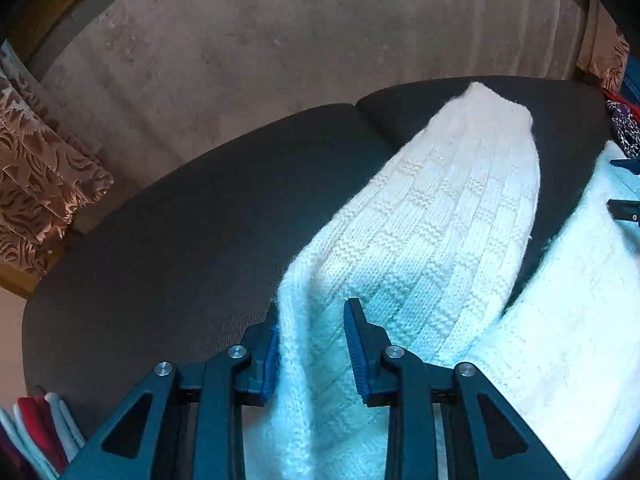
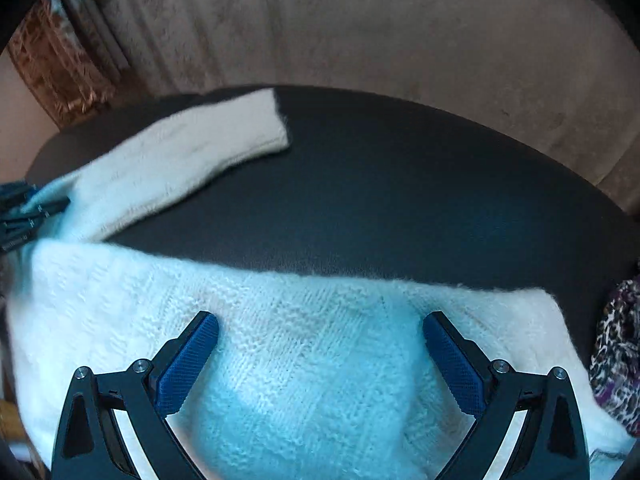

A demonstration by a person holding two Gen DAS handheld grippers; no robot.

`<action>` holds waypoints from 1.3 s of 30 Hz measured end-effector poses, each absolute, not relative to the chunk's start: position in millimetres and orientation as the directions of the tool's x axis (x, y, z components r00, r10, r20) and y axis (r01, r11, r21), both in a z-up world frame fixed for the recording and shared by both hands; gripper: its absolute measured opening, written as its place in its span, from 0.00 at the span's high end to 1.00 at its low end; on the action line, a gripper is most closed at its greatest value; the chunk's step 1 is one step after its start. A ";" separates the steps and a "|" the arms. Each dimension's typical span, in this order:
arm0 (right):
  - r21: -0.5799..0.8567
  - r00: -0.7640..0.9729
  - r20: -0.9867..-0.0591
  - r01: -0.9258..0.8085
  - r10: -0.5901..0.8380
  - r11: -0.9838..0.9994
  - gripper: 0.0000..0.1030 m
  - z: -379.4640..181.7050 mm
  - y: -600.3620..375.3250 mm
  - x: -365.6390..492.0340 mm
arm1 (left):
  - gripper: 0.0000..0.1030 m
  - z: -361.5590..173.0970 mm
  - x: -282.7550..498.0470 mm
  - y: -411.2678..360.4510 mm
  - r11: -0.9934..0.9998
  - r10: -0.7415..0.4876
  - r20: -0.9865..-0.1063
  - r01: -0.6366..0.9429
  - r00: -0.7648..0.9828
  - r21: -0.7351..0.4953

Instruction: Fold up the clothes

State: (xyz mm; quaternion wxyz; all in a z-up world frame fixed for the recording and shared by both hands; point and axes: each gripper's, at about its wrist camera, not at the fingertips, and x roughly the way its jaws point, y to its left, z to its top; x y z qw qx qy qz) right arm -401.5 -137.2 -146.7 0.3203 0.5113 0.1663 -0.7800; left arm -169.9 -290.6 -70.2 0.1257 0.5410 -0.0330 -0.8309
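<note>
In the left wrist view we count one white knit sweater (image 1: 432, 232) spread on a dark desk (image 1: 168, 240), with one sleeve stretching away toward the far edge. Our left gripper (image 1: 314, 354) has its jaws partly closed around a raised fold at the sleeve's near end, the blue pads (image 1: 358, 356) on either side of the knit; whether they actually pinch it we cannot tell. To the left the dark surface lies bare up to its rounded edge. In the right wrist view the same sweater covers the near part of the desk (image 2: 400, 184), and our right gripper (image 2: 320, 360) stands over the body panel with its jaws spread wide, holding nothing. One patterned cloth (image 2: 618, 356) sits at the right edge.
</note>
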 end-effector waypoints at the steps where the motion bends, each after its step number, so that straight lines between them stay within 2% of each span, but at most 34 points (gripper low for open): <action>1: 0.062 -0.272 -0.906 0.672 -0.324 -0.738 0.00 -148.5 -137.3 -401.2 | 0.72 -71.0 -168.6 -290.2 -0.966 -0.248 -0.888 0.173 -0.386 0.194; 4: 0.045 -0.271 -0.912 0.680 -0.308 -0.732 0.00 -153.8 -137.3 -400.3 | 0.78 -72.4 -163.9 -289.3 -0.964 -0.251 -0.883 0.182 -0.395 0.193; 6: 0.034 -0.271 -0.915 0.685 -0.298 -0.728 0.00 -157.4 -137.3 -399.7 | 0.89 -71.9 -160.8 -289.5 -0.961 -0.256 -0.882 0.201 -0.396 0.189; 9: 0.007 -0.285 -0.915 0.696 -0.286 -0.718 0.00 -154.3 -138.0 -396.2 | 0.94 -68.5 -154.3 -296.9 -0.952 -0.262 -0.880 0.259 -0.397 0.166; 11: -0.011 -0.295 -0.914 0.703 -0.278 -0.711 0.12 -152.1 -138.4 -393.9 | 0.95 -58.9 -149.8 -313.7 -0.940 -0.227 -0.878 0.331 -0.421 0.084; 12: -0.027 -0.307 -0.910 0.713 -0.278 -0.700 0.27 -147.1 -140.8 -390.8 | 0.95 -54.1 -147.6 -322.1 -0.930 -0.210 -0.877 0.365 -0.433 0.043; 13: -0.043 -0.319 -0.906 0.723 -0.278 -0.689 0.46 -142.1 -143.3 -387.7 | 0.95 -46.3 -145.4 -332.8 -0.915 -0.197 -0.870 0.405 -0.453 -0.003; 14: -0.036 -0.326 -0.900 0.717 -0.288 -0.696 0.55 -134.4 -143.9 -390.3 | 0.95 -35.0 -143.4 -346.4 -0.892 -0.190 -0.856 0.449 -0.480 -0.054; 16: -0.022 -0.339 -0.888 0.703 -0.309 -0.710 0.90 -119.0 -145.0 -395.6 | 0.95 -6.8 -136.8 -369.9 -0.845 -0.220 -0.813 0.521 -0.539 -0.117; 17: -0.014 -0.346 -0.882 0.697 -0.319 -0.717 0.95 -111.3 -145.5 -398.2 | 0.95 9.5 -130.2 -378.4 -0.827 -0.246 -0.781 0.544 -0.574 -0.140; 19: 0.029 -0.359 -0.854 0.689 -0.375 -0.724 0.95 -96.3 -132.0 -387.6 | 0.95 40.3 -108.1 -389.8 -0.796 -0.301 -0.706 0.577 -0.641 -0.185; 23: 0.115 -0.386 -0.787 0.675 -0.482 -0.729 0.95 -66.3 -104.7 -366.1 | 0.95 69.6 -56.8 -396.2 -0.754 -0.422 -0.596 0.630 -0.683 -0.189; 24: 0.137 -0.392 -0.768 0.672 -0.507 -0.728 0.95 -58.8 -97.9 -360.7 | 0.95 64.4 -51.3 -399.1 -0.735 -0.446 -0.611 0.657 -0.654 -0.167; 26: 0.181 -0.406 -0.726 0.666 -0.555 -0.724 0.95 -43.8 -84.3 -349.9 | 0.93 39.6 -38.5 -414.8 -0.666 -0.458 -0.709 0.735 -0.536 -0.125; 29: 0.226 -0.292 -0.782 0.690 -0.551 -0.687 0.91 -83.0 -67.3 -311.5 | 0.92 -0.5 -7.7 -422.2 -0.581 -0.389 -0.806 0.797 -0.447 -0.162; 33: 0.265 -0.235 -0.812 0.666 -0.534 -0.697 0.83 -111.4 -47.0 -273.5 | 0.89 -9.9 13.9 -376.9 -0.656 -0.334 -0.812 0.737 -0.478 -0.165; 35: 0.284 -0.206 -0.826 0.653 -0.526 -0.702 0.72 -125.6 -36.9 -254.5 | 0.87 -12.4 22.3 -348.5 -0.712 -0.309 -0.810 0.686 -0.499 -0.151; 36: 0.293 -0.191 -0.832 0.646 -0.521 -0.705 0.63 -132.7 -31.8 -245.0 | 0.87 -14.9 25.0 -330.9 -0.752 -0.300 -0.810 0.647 -0.505 -0.125; 37: 0.315 -0.195 -0.822 0.627 -0.535 -0.713 0.49 -128.6 -25.5 -238.6 | 0.86 -16.8 28.1 -314.2 -0.784 -0.293 -0.811 0.612 -0.507 -0.099; 38: 0.337 -0.200 -0.812 0.607 -0.548 -0.720 0.40 -124.4 -19.2 -232.3 | 0.84 -17.9 31.8 -298.7 -0.809 -0.290 -0.814 0.584 -0.504 -0.073; 39: 0.331 -0.222 -0.809 0.593 -0.544 -0.734 0.24 -120.0 -14.1 -227.0 | 0.81 -19.8 38.8 -282.5 -0.829 -0.281 -0.818 0.557 -0.502 -0.057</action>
